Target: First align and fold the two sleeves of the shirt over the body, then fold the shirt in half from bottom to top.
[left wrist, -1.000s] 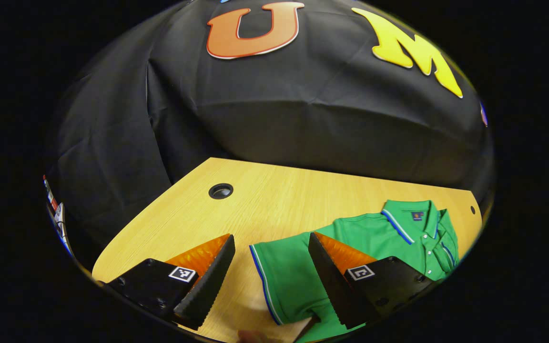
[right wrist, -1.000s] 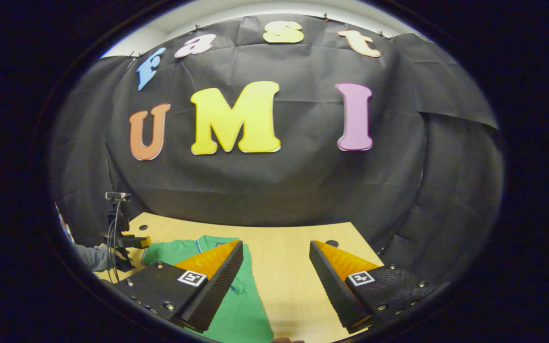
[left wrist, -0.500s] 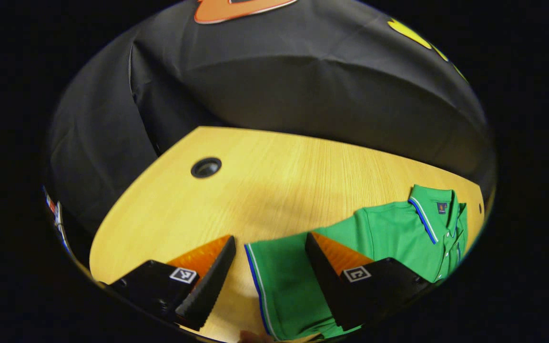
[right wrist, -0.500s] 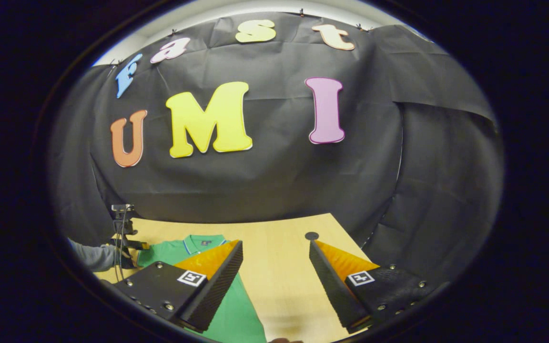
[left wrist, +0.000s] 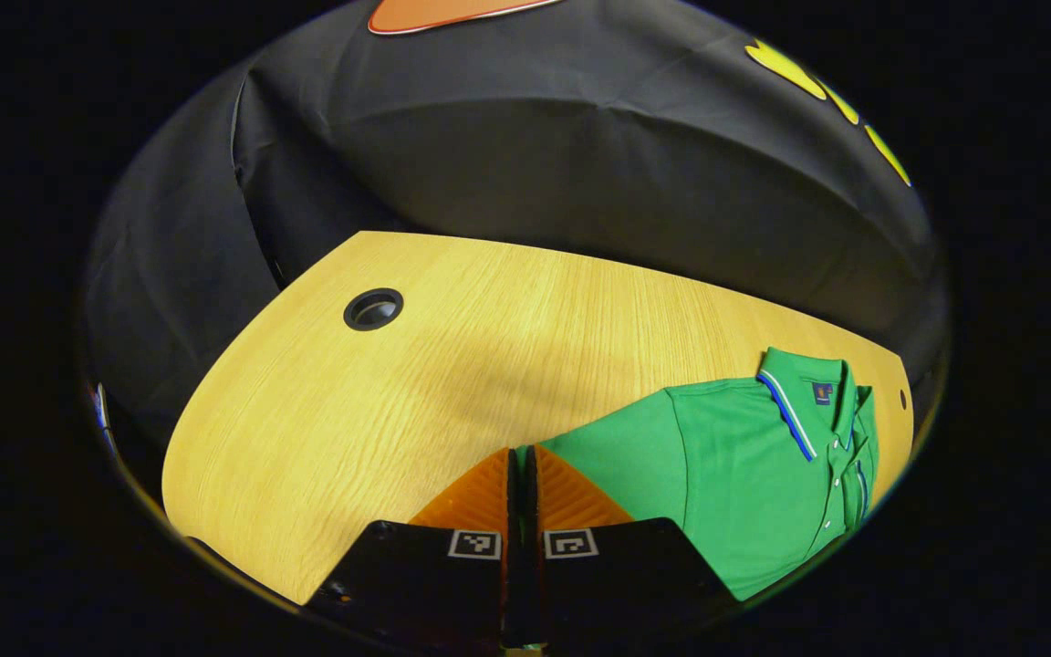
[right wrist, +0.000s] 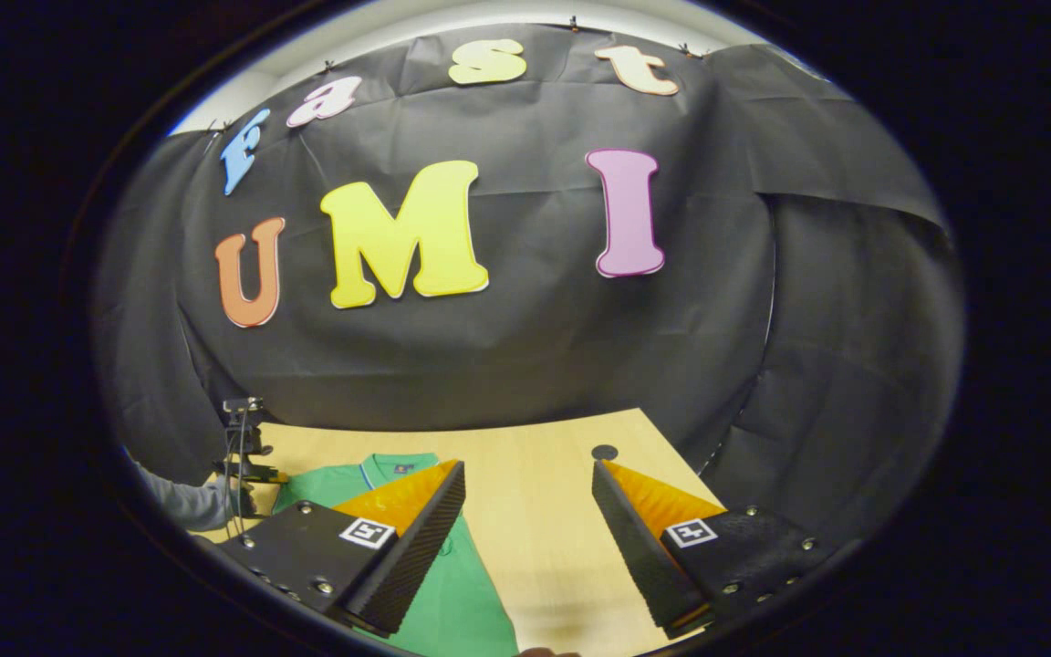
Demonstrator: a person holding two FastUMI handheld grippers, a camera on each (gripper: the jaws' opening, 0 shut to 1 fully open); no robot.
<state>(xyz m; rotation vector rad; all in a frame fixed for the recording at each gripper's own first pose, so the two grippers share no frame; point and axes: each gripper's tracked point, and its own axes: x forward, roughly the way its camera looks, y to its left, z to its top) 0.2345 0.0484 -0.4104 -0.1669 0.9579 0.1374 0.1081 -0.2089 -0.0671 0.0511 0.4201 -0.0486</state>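
The green polo shirt (left wrist: 744, 474) lies flat on the wooden table (left wrist: 379, 411), its collar (left wrist: 799, 392) toward the booth wall and its buttoned placket running down from it. In the left gripper view the left claw (left wrist: 518, 474) has its fingers drawn together at the outer end of the sleeve (left wrist: 598, 447), on the side of the shirt away from the collar; the cuff edge itself is hidden behind the fingers, so a pinch on the fabric looks likely but cannot be confirmed. In the right gripper view the right claw (right wrist: 525, 511) stands wide and empty above the table, with the shirt's body just beside its near finger. The step in hand appears to be the first sleeve fold. To do it well, lift the cuff only slightly, carry it straight across toward the placket, and lay the sleeve square over the body so its edge lines up with the side seam; the open claw could steady the body near the shoulder. A small dark tag (left wrist: 822, 392) sits inside the collar, too small to read. Square coded markers (left wrist: 475, 545) sit on the claw fingers.
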